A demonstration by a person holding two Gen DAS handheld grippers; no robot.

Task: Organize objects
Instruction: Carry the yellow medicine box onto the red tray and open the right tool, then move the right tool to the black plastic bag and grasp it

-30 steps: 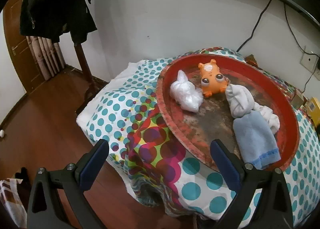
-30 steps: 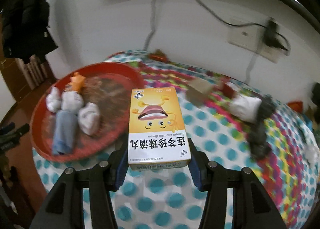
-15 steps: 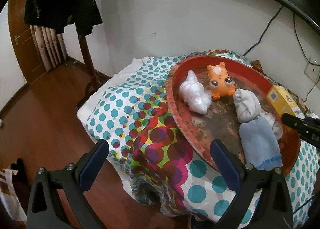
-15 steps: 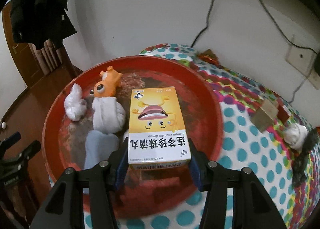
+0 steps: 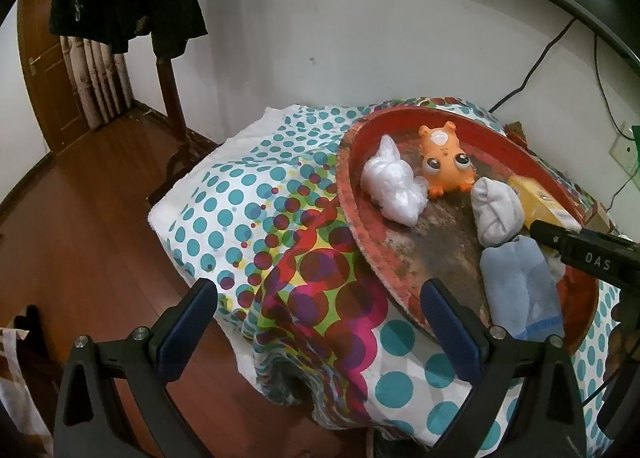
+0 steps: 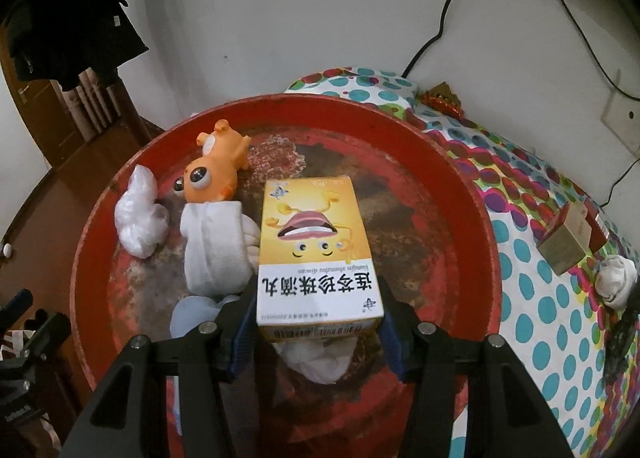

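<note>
**Box carried over the tray**

The right gripper (image 6: 318, 316) has carried the yellow box (image 6: 316, 254) leftward from above the dotted cloth (image 6: 560, 298) to over the red tray (image 6: 460, 218), still clamped between its pads. Beneath it lie white socks (image 6: 212, 250); left, a plastic bag (image 6: 138, 218); farther, the orange toy (image 6: 214, 174). The left gripper (image 5: 316, 322) hangs wide apart, empty, at the tray's near-left edge, hardly shifted.

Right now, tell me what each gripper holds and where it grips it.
The right gripper clamps the yellow medicine box by its two long sides near the end closest to the camera, over the red tray. The left gripper holds nothing.
</note>
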